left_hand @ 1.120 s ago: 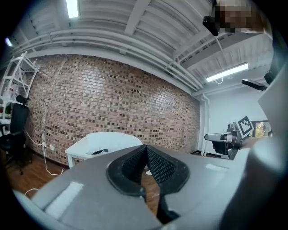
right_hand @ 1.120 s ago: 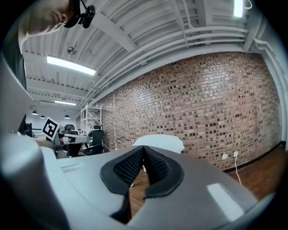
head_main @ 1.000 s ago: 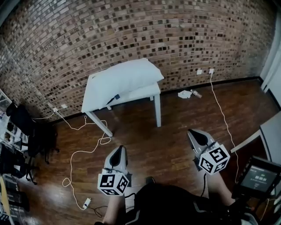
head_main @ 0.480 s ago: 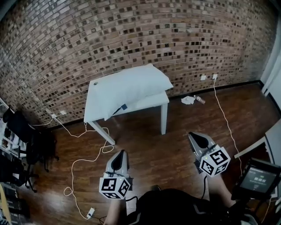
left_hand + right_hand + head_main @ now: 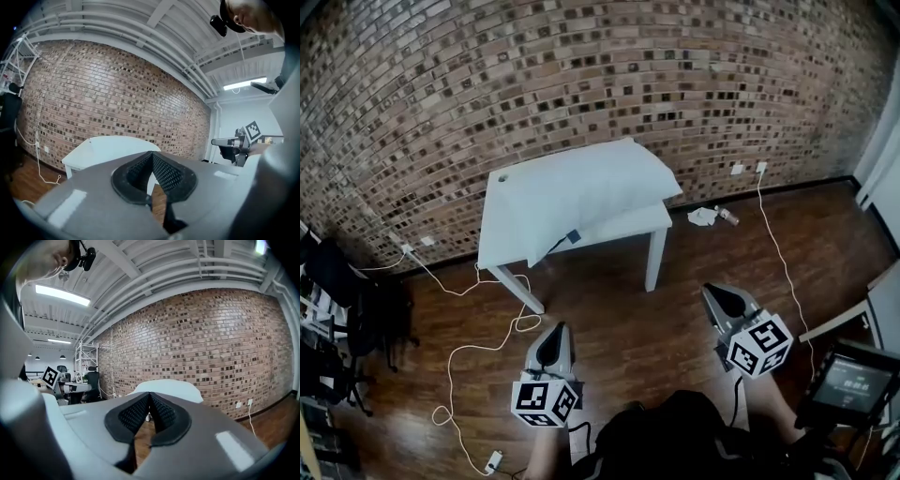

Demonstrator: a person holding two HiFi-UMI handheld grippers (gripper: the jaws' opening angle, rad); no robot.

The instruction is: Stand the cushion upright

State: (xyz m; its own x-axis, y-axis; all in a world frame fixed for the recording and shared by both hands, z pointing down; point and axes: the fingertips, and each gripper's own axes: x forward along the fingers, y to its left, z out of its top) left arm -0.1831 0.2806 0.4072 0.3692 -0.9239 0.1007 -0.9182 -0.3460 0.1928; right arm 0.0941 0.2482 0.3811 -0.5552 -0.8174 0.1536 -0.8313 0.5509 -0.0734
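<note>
**Near**
- Left gripper (image 5: 554, 330): one, held low over the wooden floor (image 5: 619, 309), with one marker cube. Its own view shows the jaws closed tip to tip with nothing between them (image 5: 152, 157).
- Right gripper (image 5: 713, 293): one, level with the left and well apart from it, with one marker cube. Its jaws are also closed and empty (image 5: 150, 397).
- Small screen (image 5: 851, 379): one, at the right edge.

**Middle**
- White cable (image 5: 483, 339): one on the left, looping across the floor from the wall to a plug near the left gripper.
- Second cable (image 5: 780, 253): one on the right, running down from the wall sockets.
- Crumpled white scrap (image 5: 702, 217): one, on the floor by the skirting.
- Dark chairs (image 5: 342, 281): at the left edge; the number cannot be told.

**Far**
- White table (image 5: 630, 223): one, with two legs visible, standing close to the wall.
- Cushion (image 5: 581, 186): one, white and oblong. It lies flat on the table top and is not upright. Its long axis runs left to right along the table, roughly parallel to the wall. The right end overhangs the table edge, and a small dark tag (image 5: 573, 236) sits at its near edge. It is well apart from both grippers, which point toward it.
- Brick wall (image 5: 581, 75): one, behind the table.
- Sockets (image 5: 738, 170): two, low on the wall at the right.
</note>
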